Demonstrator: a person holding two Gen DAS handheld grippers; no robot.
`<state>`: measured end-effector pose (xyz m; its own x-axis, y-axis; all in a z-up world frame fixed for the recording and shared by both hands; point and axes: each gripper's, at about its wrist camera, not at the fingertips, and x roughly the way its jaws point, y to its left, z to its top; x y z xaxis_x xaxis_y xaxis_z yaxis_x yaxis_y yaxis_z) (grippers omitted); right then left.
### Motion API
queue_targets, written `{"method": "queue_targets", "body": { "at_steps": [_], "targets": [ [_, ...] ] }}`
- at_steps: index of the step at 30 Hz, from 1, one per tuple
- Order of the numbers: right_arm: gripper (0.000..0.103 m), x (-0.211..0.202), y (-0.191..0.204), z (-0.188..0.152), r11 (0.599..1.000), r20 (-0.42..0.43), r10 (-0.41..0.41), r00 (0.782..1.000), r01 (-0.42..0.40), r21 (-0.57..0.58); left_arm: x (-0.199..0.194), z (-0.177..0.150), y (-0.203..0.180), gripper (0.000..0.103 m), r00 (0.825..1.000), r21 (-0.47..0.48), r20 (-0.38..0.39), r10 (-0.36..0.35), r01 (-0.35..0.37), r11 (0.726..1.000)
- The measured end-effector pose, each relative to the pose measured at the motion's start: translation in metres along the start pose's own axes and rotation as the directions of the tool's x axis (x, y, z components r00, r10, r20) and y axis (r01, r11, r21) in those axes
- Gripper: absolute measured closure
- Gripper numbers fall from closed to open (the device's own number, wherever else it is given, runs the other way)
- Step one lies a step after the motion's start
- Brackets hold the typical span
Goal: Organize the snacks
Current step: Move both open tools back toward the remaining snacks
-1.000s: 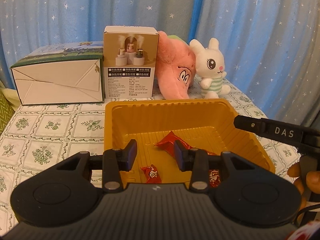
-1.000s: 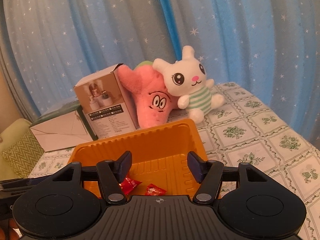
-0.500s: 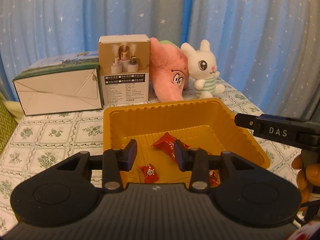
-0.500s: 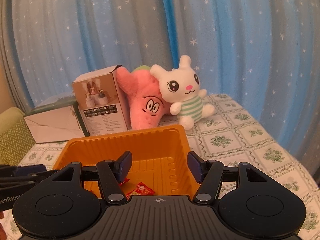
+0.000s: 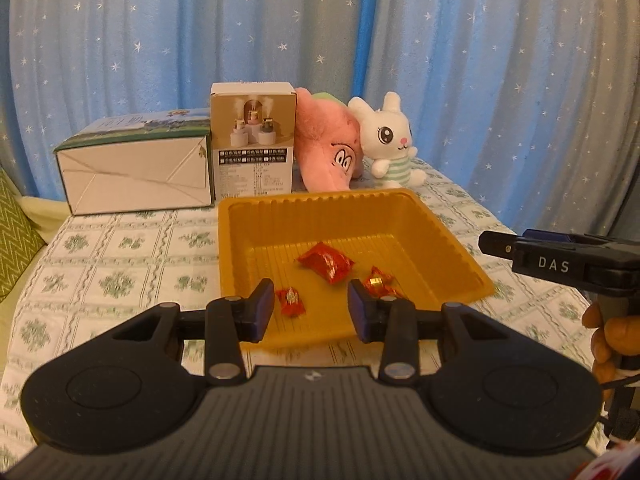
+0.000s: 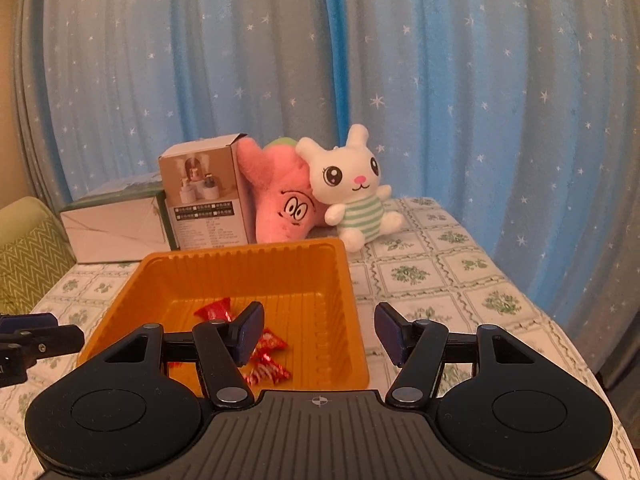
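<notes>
Our left tongs [image 5: 311, 305] stand part-way apart with nothing between the pads, and our right tongs [image 6: 319, 333] stand wider, likewise empty. Both hang above the near edge of the orange tray [image 5: 240, 248], which sits on the desk [image 5: 120, 264] just ahead of them.

The snacks lie inside that tray: a small red candy [image 5: 291, 300] directly ahead of the left tongs, between the two fingers as we look along them; a larger red packet [image 5: 326, 266] beyond it toward the tray's middle; and a third red-and-gold candy [image 5: 378, 282] just past the right-hand finger. From the right tongs, two twisted wrappers [image 6: 267, 360] show beside the left-hand finger, near the tray's front wall.

We judge these sweets to be very light, with crinkly foil that is slick and gives under pressure. The twisted ends would likely slide or tear, so we would close on the firm middle of each piece, across its short side, and only gently. The tray itself looks like thin ribbed plastic, light enough to skid if nudged, so we should come down from above rather than push sideways against its wall.
</notes>
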<state>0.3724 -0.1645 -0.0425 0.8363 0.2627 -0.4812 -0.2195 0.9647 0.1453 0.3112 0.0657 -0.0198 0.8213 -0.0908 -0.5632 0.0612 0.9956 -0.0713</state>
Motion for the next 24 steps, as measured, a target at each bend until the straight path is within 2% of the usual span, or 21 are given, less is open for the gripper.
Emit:
{"method": "queue_targets", "body": {
  "at_steps": [7,12,24],
  "targets": [
    [0.042,-0.046,-0.008,-0.017,1.000,0.004,-0.007,1.000,0.007,0.027,-0.038,-0.036,-0.001,0.067,1.000,-0.023,-0.017,0.002,-0.003,1.000],
    [0.042,-0.080,-0.002,-0.039,0.999,-0.005,0.019,1.000,-0.019,0.033,-0.067,-0.064,-0.009,0.067,1.000,-0.025,-0.022,-0.006,0.005,1.000],
    [0.042,-0.139,0.010,-0.128,0.998,-0.142,0.038,0.989,-0.030,0.057,-0.114,-0.130,-0.023,0.067,0.997,-0.034,-0.074,-0.020,0.018,0.999]
  ]
}}
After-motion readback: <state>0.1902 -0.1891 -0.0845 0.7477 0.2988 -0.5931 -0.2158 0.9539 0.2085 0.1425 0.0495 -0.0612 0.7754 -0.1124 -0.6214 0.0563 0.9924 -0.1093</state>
